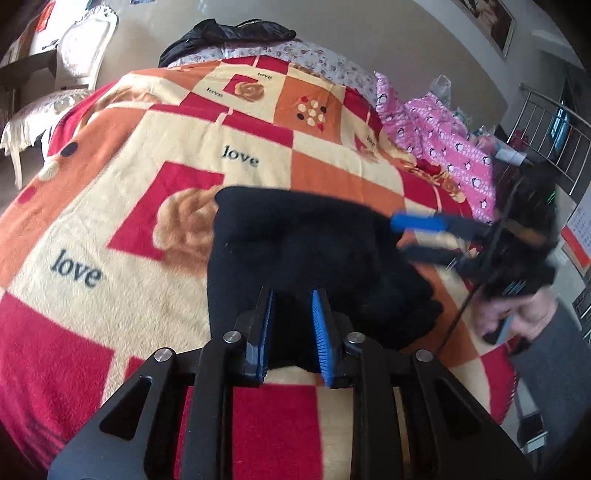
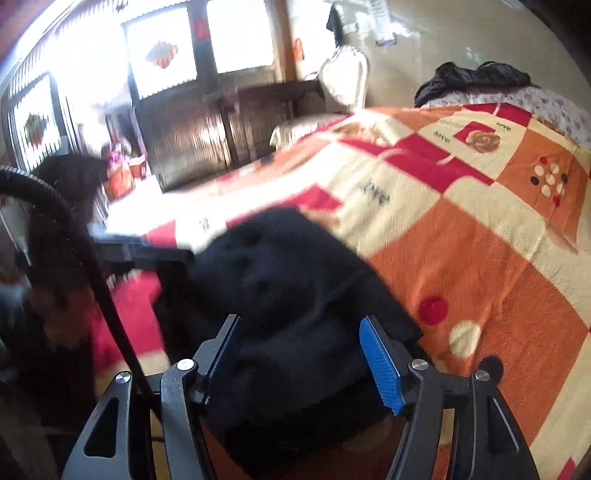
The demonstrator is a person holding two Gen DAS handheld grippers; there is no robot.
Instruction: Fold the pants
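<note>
black pants (image 1: 295, 251) lie folded on the blanket (image 1: 110, 206).

Left wrist cam sits low and close over the bed, looking along its own fingers across the blanket (image 1: 110, 229) toward the far wall. Right wrist cam is just as close but angled toward the windows (image 2: 236, 33). Both catch the same black pants (image 1: 295, 251) and each other's gripper.

Bed draped in a fleecy red, orange and cream checked blanket (image 1: 147, 206) printed "love". Directly on it: folded black pants (image 1: 295, 251), crumpled pink penguin-print garment (image 1: 443, 140) near one edge.
</note>
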